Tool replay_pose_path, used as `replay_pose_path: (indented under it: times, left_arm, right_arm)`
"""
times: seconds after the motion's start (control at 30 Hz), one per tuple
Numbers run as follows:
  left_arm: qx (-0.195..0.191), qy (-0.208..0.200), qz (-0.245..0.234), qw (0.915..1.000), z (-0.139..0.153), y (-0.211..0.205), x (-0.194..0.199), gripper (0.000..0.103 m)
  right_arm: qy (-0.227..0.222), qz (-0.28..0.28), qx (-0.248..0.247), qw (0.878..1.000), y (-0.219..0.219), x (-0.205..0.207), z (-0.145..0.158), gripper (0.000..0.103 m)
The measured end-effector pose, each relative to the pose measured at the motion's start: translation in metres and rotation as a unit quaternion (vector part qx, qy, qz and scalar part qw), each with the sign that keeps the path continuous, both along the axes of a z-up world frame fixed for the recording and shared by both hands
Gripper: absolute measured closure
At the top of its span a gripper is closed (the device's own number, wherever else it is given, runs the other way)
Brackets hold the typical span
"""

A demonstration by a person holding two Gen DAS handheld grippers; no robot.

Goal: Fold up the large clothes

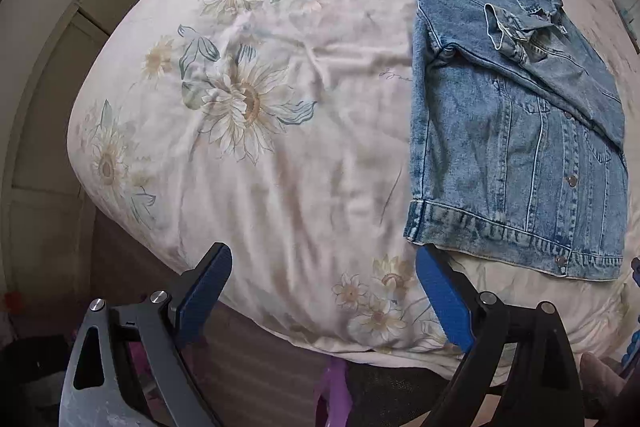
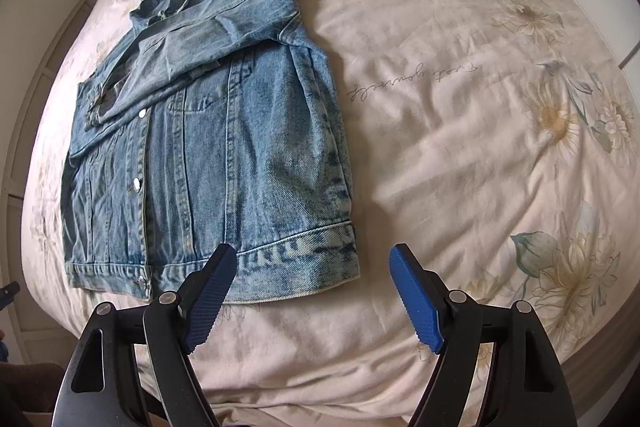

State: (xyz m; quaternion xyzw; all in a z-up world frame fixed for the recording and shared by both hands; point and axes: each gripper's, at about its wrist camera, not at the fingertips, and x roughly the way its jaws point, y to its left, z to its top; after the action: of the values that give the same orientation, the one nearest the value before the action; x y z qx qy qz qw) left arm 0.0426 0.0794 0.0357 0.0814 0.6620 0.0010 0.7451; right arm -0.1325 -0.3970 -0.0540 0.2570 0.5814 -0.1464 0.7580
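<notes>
**Denim jacket folded up on the bed, both grippers off it**

Denim jacket point(image 2: 208, 131) is lying flat on the bed point(image 2: 460, 155), front side up, with both sleeves folded in across the chest so it's basically a rectangle now. Collar is at the far end, hem toward the cameras, snaps showing down the front. The bedspread has a pale sunflower print and it's pretty wrinkly around the jacket.

Right gripper point(image 2: 312, 291) hangs just over the hem corner, fingers spread wide, nothing in them. Left gripper point(image 1: 322, 295) is near the other hem corner, over bare bedspread, fingers also released and holding nothing.
</notes>
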Motion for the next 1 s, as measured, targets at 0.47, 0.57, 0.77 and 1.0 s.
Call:
replay_pose_path:
  times: [0.47,0.57,0.77,1.0]
  left_arm:
    - [-0.035,0.051,0.008,0.9981,-0.078,-0.039,0.006,0.012]
    - [-0.037,0.047,0.013,0.9981,-0.088,-0.039,0.014,0.012]
    - [-0.053,0.043,0.018,0.9975,-0.106,-0.033,0.032,0.012]
    - [-0.072,0.048,0.01,0.9962,-0.13,-0.024,0.047,0.012]
  right_arm:
    - [0.036,0.041,0.015,0.998,-0.016,0.023,-0.029,0.023]
    - [0.04,0.052,0.019,0.998,-0.019,0.032,-0.033,0.023]
    - [0.046,0.045,0.053,0.997,-0.03,0.044,-0.052,0.023]
    - [0.058,0.06,0.067,0.994,-0.035,0.048,-0.072,0.023]
